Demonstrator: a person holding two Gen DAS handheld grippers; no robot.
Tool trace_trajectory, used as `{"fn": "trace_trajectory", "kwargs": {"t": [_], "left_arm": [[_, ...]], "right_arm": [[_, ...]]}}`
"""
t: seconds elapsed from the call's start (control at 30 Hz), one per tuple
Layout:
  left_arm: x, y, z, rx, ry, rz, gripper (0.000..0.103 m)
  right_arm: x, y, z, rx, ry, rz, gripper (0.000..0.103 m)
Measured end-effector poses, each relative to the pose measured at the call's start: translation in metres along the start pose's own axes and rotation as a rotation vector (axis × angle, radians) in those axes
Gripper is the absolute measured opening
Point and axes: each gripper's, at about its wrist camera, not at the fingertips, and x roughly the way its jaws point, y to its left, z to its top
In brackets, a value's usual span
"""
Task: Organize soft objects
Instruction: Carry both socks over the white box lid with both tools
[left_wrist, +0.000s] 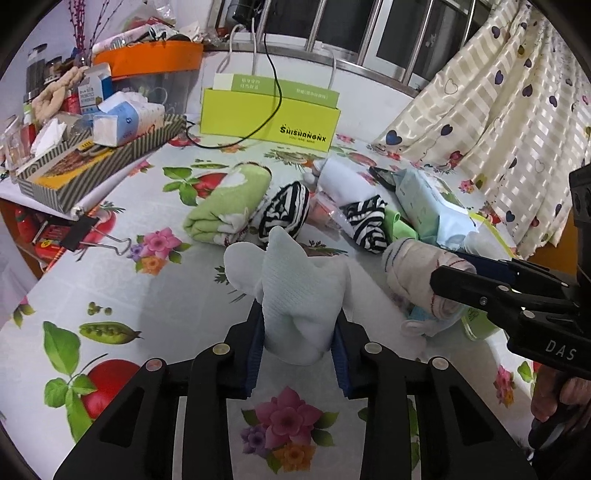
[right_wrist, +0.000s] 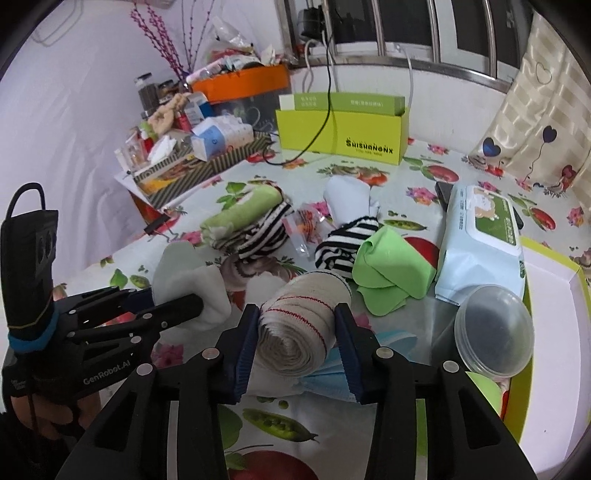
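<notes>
My left gripper (left_wrist: 298, 325) is shut on a white sock (left_wrist: 295, 291) and holds it over the flowered tablecloth; it also shows in the right wrist view (right_wrist: 192, 284). My right gripper (right_wrist: 297, 325) is shut on a rolled beige cloth with red stitching (right_wrist: 299, 317), also seen in the left wrist view (left_wrist: 413, 273). Behind lie a green towel roll (left_wrist: 229, 203), two black-and-white striped rolls (left_wrist: 286, 212) (left_wrist: 367, 221), a white cloth (right_wrist: 347, 199) and a green cloth (right_wrist: 391, 273).
A wet-wipes pack (right_wrist: 480, 240) lies at right beside a lidded round tub (right_wrist: 495, 328) in a yellow-rimmed box (right_wrist: 554, 288). A yellow-green box (right_wrist: 340, 133) stands at the back. A cluttered striped tray (left_wrist: 92, 155) and binder clip (left_wrist: 92, 232) sit at left. A blue face mask (right_wrist: 325, 380) lies under the roll.
</notes>
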Motion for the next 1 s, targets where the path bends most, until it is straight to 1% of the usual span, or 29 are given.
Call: {"fn": "trace_trajectory", "kwargs": {"t": [0.2, 0.47, 0.7, 1.0], "left_arm": [[-0.015, -0.009, 0.005, 0.020, -0.029, -0.003, 0.034], [-0.025, -0.042, 0.021, 0.086, -0.062, -0.037, 0.034], [-0.025, -0.084, 0.037, 0.157, -0.076, -0.085, 0.034], [-0.016, -0.145, 0.050, 0.245, -0.073, -0.151, 0.034]], "right_arm": [[-0.021, 0.002, 0.000, -0.010, -0.044, 0.017, 0.040], [-0.055, -0.011, -0.001, 0.004, -0.115, 0.002, 0.040], [-0.089, -0.043, -0.007, 0.046, -0.176, -0.045, 0.040], [-0.127, -0.108, -0.025, 0.144, -0.232, -0.135, 0.040]]}}
